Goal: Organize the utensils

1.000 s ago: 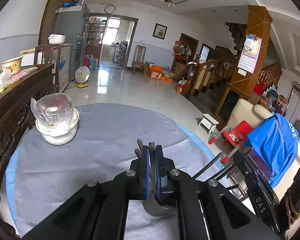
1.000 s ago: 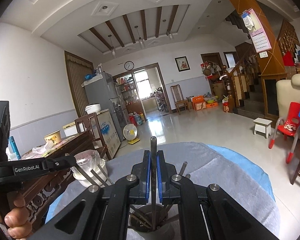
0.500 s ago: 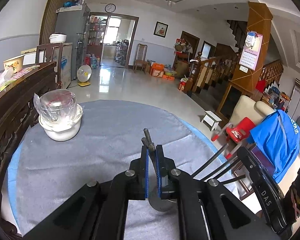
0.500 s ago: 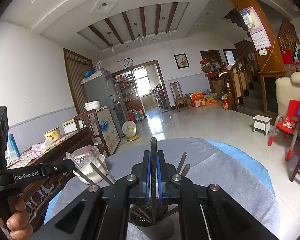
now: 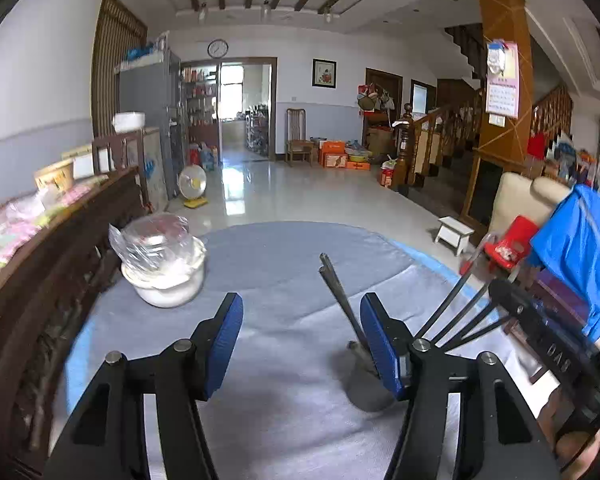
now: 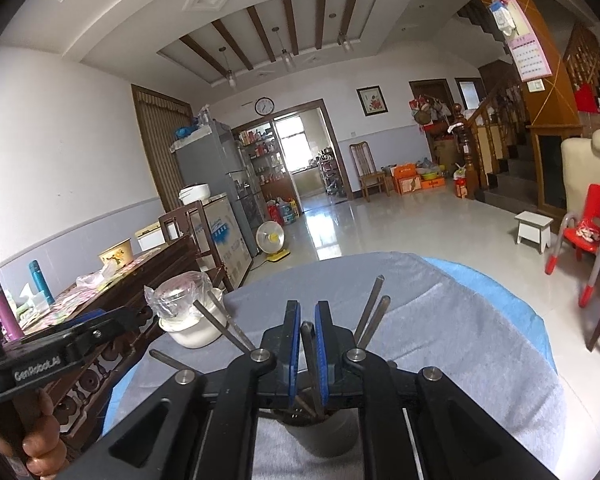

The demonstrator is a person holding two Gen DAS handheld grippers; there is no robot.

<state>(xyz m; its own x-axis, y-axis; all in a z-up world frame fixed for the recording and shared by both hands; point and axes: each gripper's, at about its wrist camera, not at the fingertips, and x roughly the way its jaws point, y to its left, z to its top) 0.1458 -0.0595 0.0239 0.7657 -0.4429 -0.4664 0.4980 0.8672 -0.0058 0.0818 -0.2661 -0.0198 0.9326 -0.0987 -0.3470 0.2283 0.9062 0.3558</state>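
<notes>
Left gripper (image 5: 300, 336): jaws clamped on a utensil handle half a second ago, now spread wide with nothing between the blue pads (image 5: 224, 336). The view has shifted left, so the holder is now seen off to the right.

Released utensil: two grey handles (image 5: 334, 286) are seen leaning up and to the left out of the holder (image 5: 366, 384), just inside the right pad and apart from it as far as can be told. The holder stands on the grey cloth (image 5: 284, 256), partly hidden behind the right finger.

Right gripper (image 6: 303, 340): jaws nearly closed on one dark handle (image 6: 309, 340), which runs down between the pads into the holder (image 6: 324, 436) directly beneath. The handle top, well above the pads half a second ago, is now level with them.

Holder contents: several more handles are fanned out, two (image 6: 374, 312) rising to the right of the right gripper, others (image 6: 220, 326) slanting to its left. What kind of utensils they are cannot be told; only the handles show.

White bowl (image 5: 166, 280): set on the cloth, well apart from the holder, at far left. A clear plastic-wrapped container (image 5: 152, 240) is held in it.

Table: round, draped in the grey cloth over a blue underlayer (image 6: 500, 292).
</notes>
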